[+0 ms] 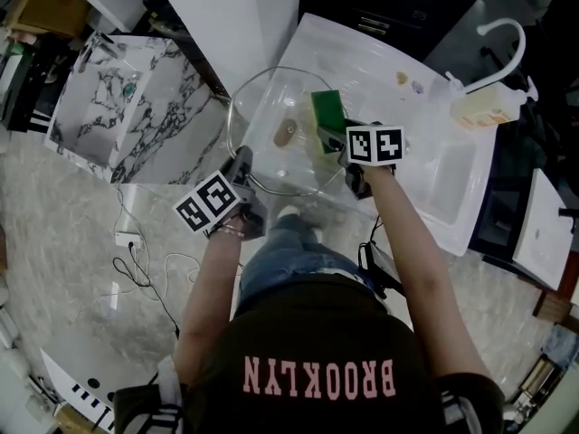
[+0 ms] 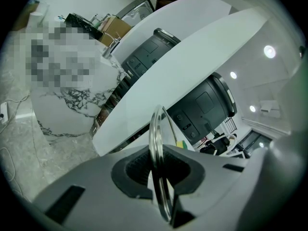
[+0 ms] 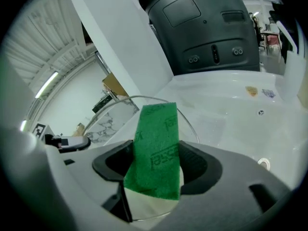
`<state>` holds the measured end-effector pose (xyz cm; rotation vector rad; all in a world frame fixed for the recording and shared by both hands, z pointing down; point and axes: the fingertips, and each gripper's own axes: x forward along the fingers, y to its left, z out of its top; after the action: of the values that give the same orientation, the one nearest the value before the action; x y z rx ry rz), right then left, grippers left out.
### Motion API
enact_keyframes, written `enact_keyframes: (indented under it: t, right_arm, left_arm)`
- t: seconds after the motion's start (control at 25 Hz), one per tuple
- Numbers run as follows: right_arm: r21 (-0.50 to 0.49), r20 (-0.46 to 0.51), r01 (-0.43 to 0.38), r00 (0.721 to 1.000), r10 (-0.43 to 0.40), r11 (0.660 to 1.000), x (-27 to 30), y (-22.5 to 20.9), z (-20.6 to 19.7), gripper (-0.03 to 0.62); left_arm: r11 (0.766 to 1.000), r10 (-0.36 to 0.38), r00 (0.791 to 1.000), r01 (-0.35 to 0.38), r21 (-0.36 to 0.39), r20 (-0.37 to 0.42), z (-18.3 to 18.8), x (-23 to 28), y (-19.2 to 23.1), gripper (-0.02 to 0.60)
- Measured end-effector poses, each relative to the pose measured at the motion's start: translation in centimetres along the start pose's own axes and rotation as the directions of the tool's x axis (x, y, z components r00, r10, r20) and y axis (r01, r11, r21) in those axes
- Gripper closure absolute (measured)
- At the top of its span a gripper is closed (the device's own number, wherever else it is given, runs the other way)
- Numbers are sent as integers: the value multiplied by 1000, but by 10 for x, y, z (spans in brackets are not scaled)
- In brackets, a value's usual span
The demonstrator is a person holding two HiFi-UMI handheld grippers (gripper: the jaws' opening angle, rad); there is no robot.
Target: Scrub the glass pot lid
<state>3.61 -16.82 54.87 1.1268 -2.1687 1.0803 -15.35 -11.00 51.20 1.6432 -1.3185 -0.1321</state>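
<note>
Nearest the lens: the person's dark shirt [image 1: 317, 369], both forearms reaching away toward the white worktop [image 1: 317, 48].

Left claw [image 1: 242, 163] – clenched on the glass pot lid [image 1: 276, 98]. The left gripper view shows the lid's metal rim [image 2: 157, 143] standing edge-on between the two dark pads, gripped at the lid's near-left edge.

The lid is held clear of the worktop, tilted, over the worktop's near-left edge and partly over the floor. Its brownish knob [image 1: 285, 134] sits near the centre of the glass.

Right claw [image 1: 327, 138] – clamped on a green scouring pad [image 3: 156, 148] with a pale backing layer. The pad stands up out of the jaws and lies over the right part of the lid; contact with the glass looks likely but cannot be confirmed.

Surroundings: a sink basin [image 1: 452, 183] is set into the right of the worktop, with a curved white tap [image 1: 508, 39] at its far end and a pale bottle [image 1: 484, 108] just beside the tap. A marble-patterned unit [image 1: 127, 98] stands well to the left. A white cable [image 1: 136, 265] trails across the marble floor [image 1: 54, 242] at near left.
</note>
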Motion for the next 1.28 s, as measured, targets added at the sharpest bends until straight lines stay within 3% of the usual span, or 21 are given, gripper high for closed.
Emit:
enact_keyframes:
  t: [0.24, 0.44, 0.64, 1.0, 1.12, 1.28]
  right_arm:
    - [-94, 65, -149, 986, 156, 984, -7, 60, 21, 313]
    - [-281, 28, -250, 963, 268, 927, 6, 114, 22, 313]
    - [-426, -32, -273, 958, 287, 863, 23, 140, 17, 313]
    - [-581, -132, -334, 938, 319, 742, 31, 148, 14, 313]
    - [-622, -194, -405, 909, 369, 670, 25, 148, 8, 313]
    - [-704, -314, -488, 865, 391, 515, 26, 153, -1, 313]
  left_arm:
    - [1000, -2, 1000, 2, 1, -3, 1, 1, 0, 544]
    - [1000, -5, 1000, 5, 2, -12, 0, 1, -1, 543]
    - [1000, -8, 1000, 8, 13, -25, 1, 2, -1, 543]
    - [1000, -5, 1000, 6, 14, -31, 1, 3, -1, 543]
    - [1000, 0, 999, 1, 19, -32, 1, 2, -2, 543]
    - [999, 16, 999, -14, 30, -45, 0, 3, -2, 543]
